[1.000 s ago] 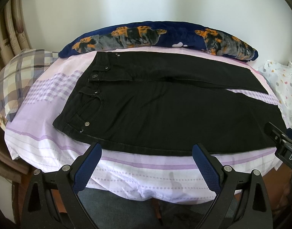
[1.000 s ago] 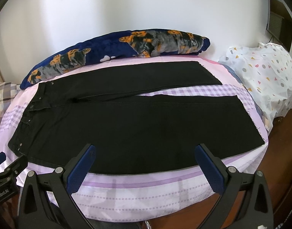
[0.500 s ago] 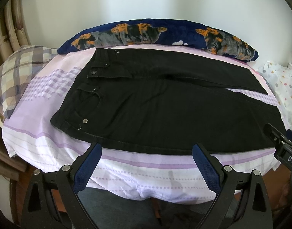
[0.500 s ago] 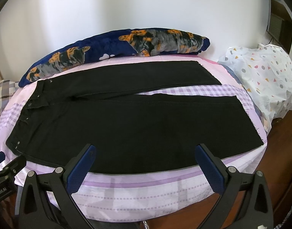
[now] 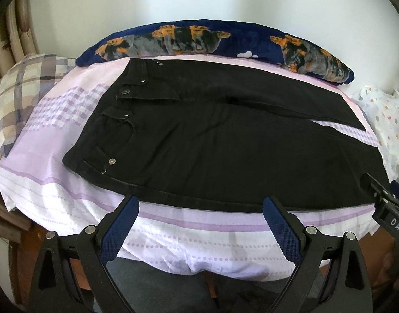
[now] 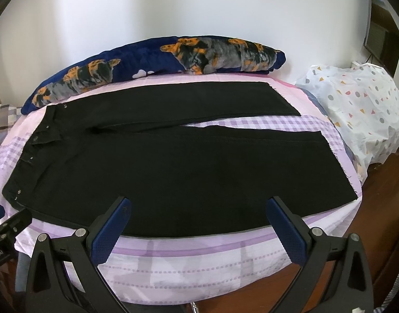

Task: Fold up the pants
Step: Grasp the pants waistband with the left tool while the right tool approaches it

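Black pants (image 5: 225,151) lie flat on a bed with a purple and white sheet (image 5: 69,193), waistband to the left, two legs running right with a narrow gap between them. In the right wrist view the pants (image 6: 186,172) fill the middle of the bed. My left gripper (image 5: 200,208) is open and empty, just short of the near edge of the pants near the waist side. My right gripper (image 6: 198,210) is open and empty, with its tips over the near edge of the near leg. The right gripper also shows in the left wrist view (image 5: 387,208) at the right edge.
A dark blue pillow with orange patches (image 5: 225,39) lies along the far side against the white wall. A plaid pillow (image 5: 22,91) is at the left. A white spotted bundle (image 6: 356,109) sits at the right end. The bed's wooden frame (image 6: 376,221) shows at the right.
Both grippers have moved slightly closer to the pants' near edge. The jaws have stayed open and the pants have not moved.
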Demonstrator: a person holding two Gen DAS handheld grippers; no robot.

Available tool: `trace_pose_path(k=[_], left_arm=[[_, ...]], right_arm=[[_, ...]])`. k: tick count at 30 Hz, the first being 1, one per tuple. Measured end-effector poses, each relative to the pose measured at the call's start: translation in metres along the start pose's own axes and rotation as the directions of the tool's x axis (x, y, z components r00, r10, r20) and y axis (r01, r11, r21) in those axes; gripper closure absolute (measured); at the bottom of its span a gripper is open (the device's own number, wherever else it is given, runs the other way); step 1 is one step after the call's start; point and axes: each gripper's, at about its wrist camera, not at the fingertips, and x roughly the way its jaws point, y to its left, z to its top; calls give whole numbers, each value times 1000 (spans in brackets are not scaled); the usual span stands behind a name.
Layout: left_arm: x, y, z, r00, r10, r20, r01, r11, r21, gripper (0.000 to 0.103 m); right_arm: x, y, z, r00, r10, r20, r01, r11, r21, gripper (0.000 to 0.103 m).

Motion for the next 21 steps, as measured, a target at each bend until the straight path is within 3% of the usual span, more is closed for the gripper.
trace_pose_path(k=[6, 10, 21], left_arm=[[7, 13, 11, 999, -37, -7, 37, 999, -32, 7], [13, 29, 30, 999, -45, 10, 45, 998, -52, 7], [47, 130, 124, 997, 51, 64, -41, 988, -150, 9]], right_arm=[[2, 1, 7, 1000, 18, 10, -18, 1000, 21, 0], [13, 6, 17, 996, 92, 1, -91, 995, 27, 0], [47, 45, 74, 980, 198, -1, -197, 979, -48, 0]])
